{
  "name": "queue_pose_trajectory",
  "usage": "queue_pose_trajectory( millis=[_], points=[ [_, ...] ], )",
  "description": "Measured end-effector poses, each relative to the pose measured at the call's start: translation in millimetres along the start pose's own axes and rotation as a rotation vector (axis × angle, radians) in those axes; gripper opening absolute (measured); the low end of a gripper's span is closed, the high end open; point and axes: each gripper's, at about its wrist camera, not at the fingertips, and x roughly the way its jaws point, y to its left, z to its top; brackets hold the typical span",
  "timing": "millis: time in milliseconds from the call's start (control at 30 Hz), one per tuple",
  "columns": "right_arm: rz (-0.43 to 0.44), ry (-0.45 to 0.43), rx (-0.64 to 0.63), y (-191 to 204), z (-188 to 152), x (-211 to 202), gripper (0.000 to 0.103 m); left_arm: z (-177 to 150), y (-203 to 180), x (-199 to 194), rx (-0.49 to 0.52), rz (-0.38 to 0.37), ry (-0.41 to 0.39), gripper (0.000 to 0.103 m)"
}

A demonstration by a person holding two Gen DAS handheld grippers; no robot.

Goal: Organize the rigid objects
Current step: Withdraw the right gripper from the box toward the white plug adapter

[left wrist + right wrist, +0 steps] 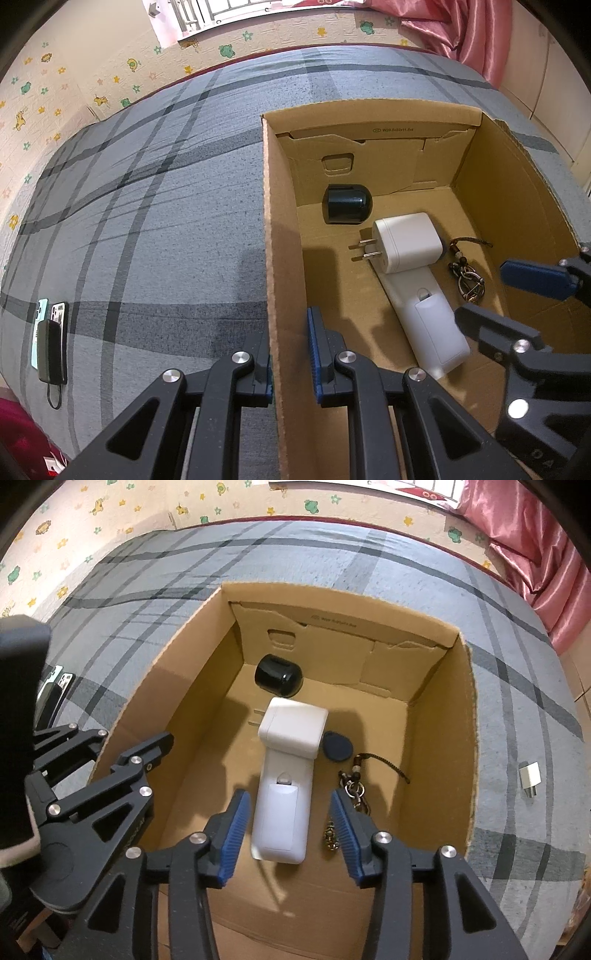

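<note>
An open cardboard box (280, 229) stands on the bed. Inside lie a black rounded cylinder (279, 675), a white plug charger (293, 725) resting on the far end of a long white remote (282, 812), a dark round key fob (337, 746) and a keyring with a cord (354, 788). My left gripper (291, 354) is shut on the box's left wall, one pad on each side. My right gripper (290, 827) hangs open over the box, its blue pads on either side of the remote's near end and clear of it.
A small white adapter (530, 775) lies on the plaid bed cover (147, 221) to the right of the box. Two phones and a black power bank (51, 332) lie on the cover at far left. A pink curtain (535, 535) hangs at the back right.
</note>
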Motion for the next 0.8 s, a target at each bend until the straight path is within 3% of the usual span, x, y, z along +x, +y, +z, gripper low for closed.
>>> queue_pose_trajectory(
  millis=[133,300,600,800],
  points=[
    [-0.007,-0.027,0.003,-3,1,-11,0.059,-1,-1,0,0.002,0.003,0.0,0.015],
    [-0.019,-0.062,0.004,-7,3,-23,0.079,-1,-1,0,0.002,0.005,0.001,0.015],
    [-0.029,-0.122,0.023,-18,4,-45,0.101,-1,-1,0,0.001,0.005,0.002,0.015],
    [-0.038,-0.149,0.047,-35,5,-60,0.103,-1,-2,0,0.002,0.005,0.002,0.015]
  ],
)
